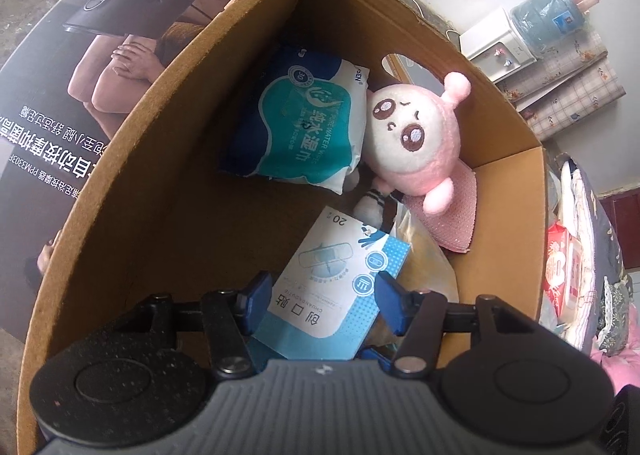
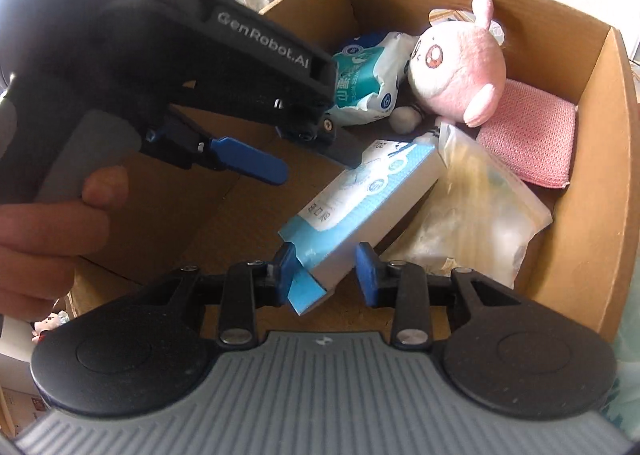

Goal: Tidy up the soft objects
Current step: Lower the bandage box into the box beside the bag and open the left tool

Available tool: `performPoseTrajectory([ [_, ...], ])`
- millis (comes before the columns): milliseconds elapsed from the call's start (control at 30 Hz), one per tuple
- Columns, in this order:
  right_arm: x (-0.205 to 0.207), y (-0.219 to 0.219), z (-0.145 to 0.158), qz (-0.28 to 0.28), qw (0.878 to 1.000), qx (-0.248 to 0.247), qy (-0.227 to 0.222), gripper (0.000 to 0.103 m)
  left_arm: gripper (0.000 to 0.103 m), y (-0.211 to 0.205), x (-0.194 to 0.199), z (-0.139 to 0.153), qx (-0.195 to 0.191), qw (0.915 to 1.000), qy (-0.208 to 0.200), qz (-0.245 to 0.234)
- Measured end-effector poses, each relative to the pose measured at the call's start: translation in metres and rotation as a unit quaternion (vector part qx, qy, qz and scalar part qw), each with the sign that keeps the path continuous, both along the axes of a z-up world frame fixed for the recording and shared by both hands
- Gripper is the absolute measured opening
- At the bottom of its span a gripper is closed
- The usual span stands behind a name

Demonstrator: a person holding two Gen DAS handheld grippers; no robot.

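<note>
Left gripper [image 1: 324,297]: pitched steeply down into the cardboard box [image 1: 168,159]; blue fingers parted, one on each side of the bandage box [image 1: 340,287], pads clear of it. From the right wrist view it enters from the left, a bare hand [image 2: 48,223] wrapped round its grip.

Right gripper [image 2: 328,271]: also tilted down into the box near its front edge; jaws narrow, closed on the lower end of the bandage box, the left pad against its opened end flap.

Bandage box: white and light blue carton, lying slantwise, its upper end leaning toward the middle of the box floor.

Wet wipes pack [image 1: 308,123]: teal and white, near the far corner, leaning against the left wall.

Plush toy [image 1: 420,135]: pink and white, just beside the wipes, by the far wall.

Pink sponge cloth [image 2: 528,135]: under the plush's lower side, against the right wall.

Clear bag [image 2: 472,211]: yellowish contents, beside the bandage box toward the right wall.

Small striped white piece [image 1: 372,203]: between the plush and the bandage box; I cannot tell what it is.
</note>
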State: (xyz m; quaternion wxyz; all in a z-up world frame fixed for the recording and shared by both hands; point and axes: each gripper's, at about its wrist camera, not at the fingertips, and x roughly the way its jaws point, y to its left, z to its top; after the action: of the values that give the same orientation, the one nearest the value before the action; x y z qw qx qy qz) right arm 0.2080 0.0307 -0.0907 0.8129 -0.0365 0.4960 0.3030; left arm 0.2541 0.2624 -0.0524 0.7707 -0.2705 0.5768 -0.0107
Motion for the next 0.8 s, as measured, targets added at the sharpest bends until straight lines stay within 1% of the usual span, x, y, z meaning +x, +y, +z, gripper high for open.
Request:
performPoseTrajectory([
  [100,-0.005,-0.012,0.009,-0.001,1.000,0.022,-0.011,0.032,0.062,-0.002,-0.002,0.003,0.013,0.9998,-0.003,-0.012],
  [233,-0.022,-0.039,0.028,-0.004,0.999,0.036,-0.037,0.032,0.067,-0.012,-0.004,0.006,0.038,0.9984,-0.011,-0.040],
  [333,-0.036,-0.063,0.042,-0.013,0.997,0.042,-0.056,0.033,0.073,-0.025,-0.006,0.009,0.059,0.9955,-0.020,-0.071],
  [367,-0.039,-0.071,0.045,-0.018,0.997,0.043,-0.062,0.033,0.074,-0.030,-0.007,0.009,0.066,0.9940,-0.023,-0.083],
  [433,-0.042,-0.084,0.049,-0.030,0.996,0.046,-0.066,0.033,0.078,-0.040,-0.006,0.008,0.076,0.9912,-0.024,-0.105],
  [500,-0.042,-0.095,0.050,-0.042,0.996,0.050,-0.065,0.033,0.078,-0.050,-0.005,0.003,0.093,0.9875,-0.015,-0.126],
  [567,-0.041,-0.102,0.050,-0.050,0.995,0.053,-0.064,0.033,0.078,-0.060,-0.002,-0.005,0.125,0.9821,0.004,-0.141],
  [600,-0.041,-0.105,0.049,-0.053,0.995,0.054,-0.063,0.033,0.075,-0.062,0.000,-0.010,0.140,0.9797,0.015,-0.143],
  [633,-0.041,-0.107,0.048,-0.055,0.995,0.057,-0.061,0.033,0.072,-0.063,0.002,-0.013,0.146,0.9788,0.022,-0.142],
  [700,-0.045,-0.110,0.048,-0.057,0.995,0.062,-0.059,0.033,0.069,-0.060,0.006,-0.021,0.139,0.9806,0.032,-0.134],
  [800,-0.044,-0.112,0.044,-0.057,0.995,0.066,-0.055,0.033,0.071,-0.055,0.013,-0.026,0.140,0.9822,0.035,-0.121],
])
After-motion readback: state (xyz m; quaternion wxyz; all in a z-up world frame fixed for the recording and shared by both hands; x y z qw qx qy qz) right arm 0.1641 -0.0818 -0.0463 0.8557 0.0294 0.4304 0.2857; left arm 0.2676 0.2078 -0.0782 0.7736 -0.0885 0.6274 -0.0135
